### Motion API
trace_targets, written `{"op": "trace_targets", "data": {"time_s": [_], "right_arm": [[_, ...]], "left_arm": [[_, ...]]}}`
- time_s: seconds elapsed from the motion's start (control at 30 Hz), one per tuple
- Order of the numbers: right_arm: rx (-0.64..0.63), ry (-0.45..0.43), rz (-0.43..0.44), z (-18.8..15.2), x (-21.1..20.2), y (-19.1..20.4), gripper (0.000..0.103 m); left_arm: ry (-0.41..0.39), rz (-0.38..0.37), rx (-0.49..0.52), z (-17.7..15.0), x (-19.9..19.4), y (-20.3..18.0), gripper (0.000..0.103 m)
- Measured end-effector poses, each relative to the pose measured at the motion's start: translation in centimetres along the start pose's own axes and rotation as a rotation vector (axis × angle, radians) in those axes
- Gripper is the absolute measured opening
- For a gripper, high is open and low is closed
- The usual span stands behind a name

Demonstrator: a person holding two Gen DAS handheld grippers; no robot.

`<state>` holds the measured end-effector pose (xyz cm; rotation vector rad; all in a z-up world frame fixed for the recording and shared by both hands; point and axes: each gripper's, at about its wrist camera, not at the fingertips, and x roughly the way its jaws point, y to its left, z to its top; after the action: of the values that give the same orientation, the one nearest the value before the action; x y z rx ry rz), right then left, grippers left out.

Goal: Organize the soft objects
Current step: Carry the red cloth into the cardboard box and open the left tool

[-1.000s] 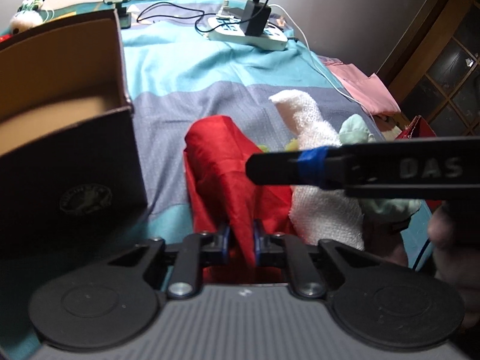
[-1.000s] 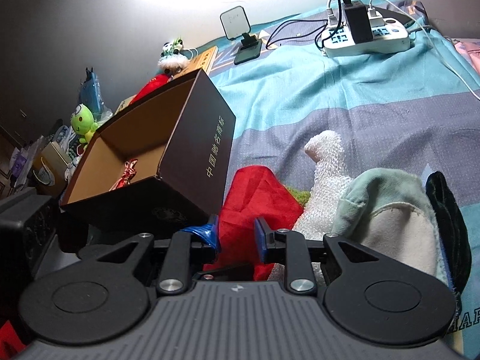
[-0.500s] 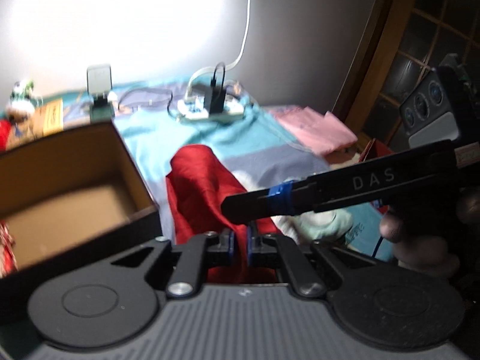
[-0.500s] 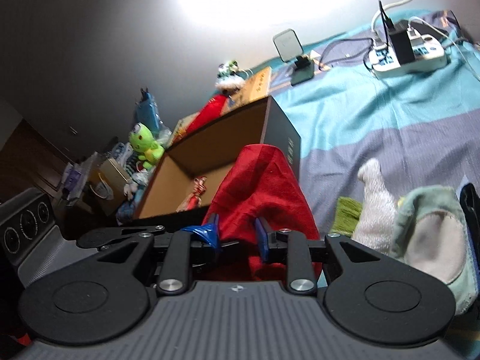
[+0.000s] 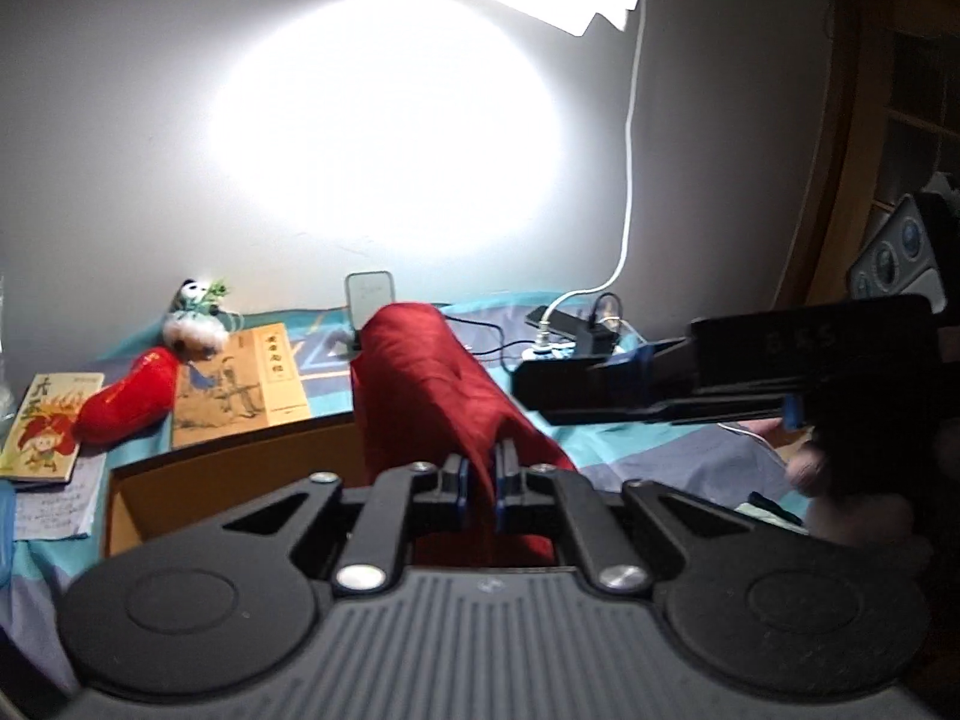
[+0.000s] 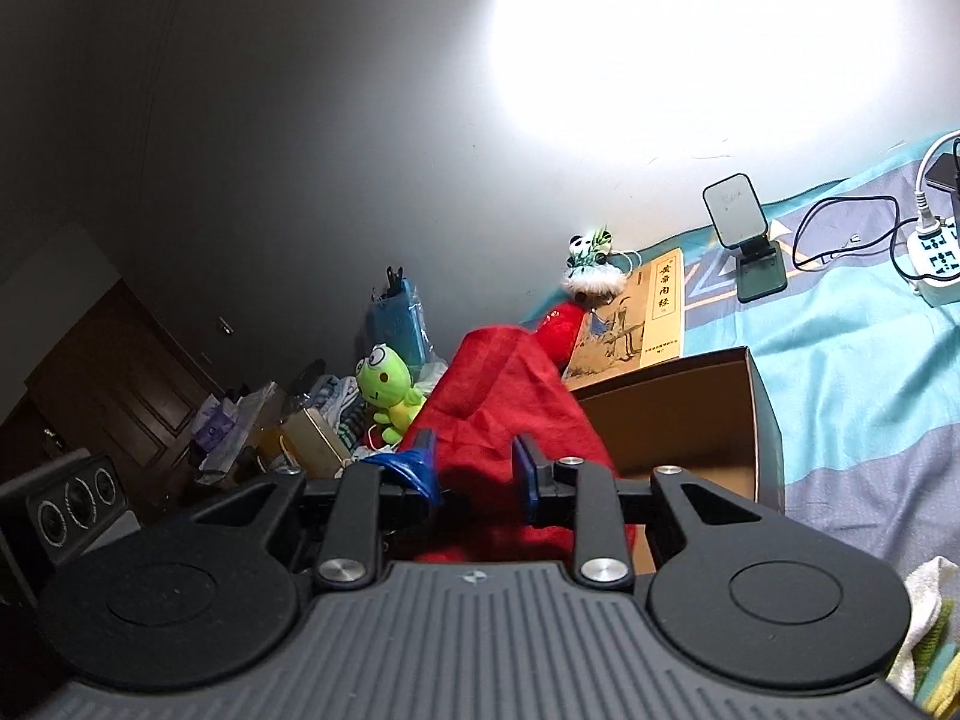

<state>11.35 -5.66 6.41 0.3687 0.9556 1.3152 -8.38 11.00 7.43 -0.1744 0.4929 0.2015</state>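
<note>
Grippers, left (image 5: pixel 480 476) & right (image 6: pixel 474 474), both clamp red cloth (image 5: pixel 432 384) above box (image 6: pixel 690 420).

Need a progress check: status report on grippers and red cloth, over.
Left gripper and right gripper both clamp red cloth. Cloth above open box. Nothing blocking.

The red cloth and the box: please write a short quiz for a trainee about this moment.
1. True or false: the left gripper is shut on the red cloth.
2. What lies beyond the brown cardboard box, next to the illustrated book? A) a red plush toy B) a glass bottle C) a shoe
3. Fill in: in the right wrist view, the red cloth sits between the jaws of the right gripper and hangs in front of the ____.

Key: 1 true; 2 A, the red plush toy; 3 box.
</note>
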Motion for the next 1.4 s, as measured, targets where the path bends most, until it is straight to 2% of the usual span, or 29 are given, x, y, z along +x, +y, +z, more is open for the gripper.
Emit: {"op": "trace_targets", "data": {"time_s": [0.17, 0.33, 0.47, 0.57, 0.8, 0.87, 0.9, 0.93, 0.97, 1.0, 1.13, 1.4], "right_arm": [[0.028, -0.02, -0.029, 0.0, 0.8, -0.3, 0.011], [0.039, -0.02, -0.086, -1.1, 0.9, -0.4, 0.011], [0.042, -0.012, -0.136, -1.8, 1.1, -0.6, 0.011], [0.048, -0.003, -0.157, -2.3, 0.9, -0.7, 0.011], [0.102, 0.027, -0.236, -4.0, 0.0, -1.9, 0.011], [0.122, 0.035, -0.246, -4.4, 0.0, -2.1, 0.011], [0.128, 0.038, -0.251, -4.6, 0.0, -2.1, 0.011], [0.129, 0.039, -0.254, -4.7, 0.1, -2.0, 0.011], [0.129, 0.041, -0.253, -4.8, 0.3, -1.9, 0.011], [0.131, 0.045, -0.25, -4.9, 0.5, -1.8, 0.011], [0.11, 0.073, -0.239, -5.2, 2.1, -1.1, 0.011], [0.057, 0.149, -0.216, -5.8, 6.5, 0.5, 0.011]], "left_arm": [[0.035, 0.078, -0.048, -0.9, 1.0, 5.0, 0.002], [0.088, 0.171, -0.076, -1.7, 3.8, 8.8, 0.002], [0.127, 0.276, -0.081, -2.2, 5.9, 10.9, 0.002], [0.146, 0.392, -0.073, -2.2, 7.0, 12.6, 0.001], [0.329, 0.411, -0.104, -4.1, 11.0, 16.1, 0.003], [0.372, 0.399, -0.131, -4.5, 11.3, 16.6, 0.01], [0.374, 0.392, -0.136, -4.6, 11.1, 16.6, 0.027], [0.369, 0.388, -0.138, -4.7, 10.7, 16.5, 0.052], [0.364, 0.383, -0.142, -4.8, 10.3, 16.4, 0.067], [0.35, 0.388, -0.138, -4.7, 9.9, 16.0, 0.074], [0.32, 0.395, -0.093, -4.1, 7.8, 14.5, 0.074], [0.286, 0.408, -0.117, -2.9, 4.0, 12.2, 0.074]]}}
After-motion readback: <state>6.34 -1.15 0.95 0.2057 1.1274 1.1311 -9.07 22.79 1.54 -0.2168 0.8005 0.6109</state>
